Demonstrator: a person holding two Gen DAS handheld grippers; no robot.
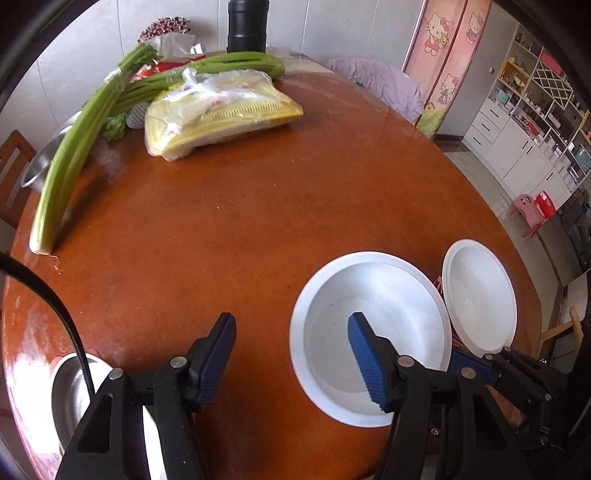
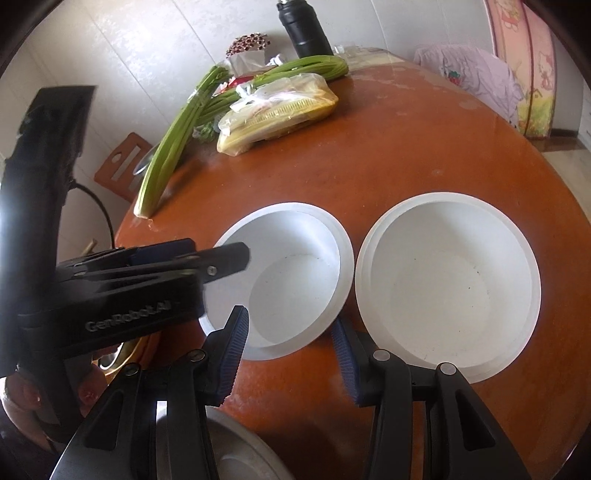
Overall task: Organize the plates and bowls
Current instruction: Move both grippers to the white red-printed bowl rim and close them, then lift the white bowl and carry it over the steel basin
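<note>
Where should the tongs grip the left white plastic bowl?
On the near rim of the left white plastic bowl, coming from above with one finger inside: the flat lip is thin, the bowl sits upright, and its right side nearly meets the other bowl.

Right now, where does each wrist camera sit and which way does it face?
Left wrist: on the left gripper, tilted down over the table; one finger above the nearer white bowl; right gripper at lower right.
Right wrist: on the right gripper, facing both white bowls; left gripper at left.
Shared: both bowls, celery, black bottle.
</note>
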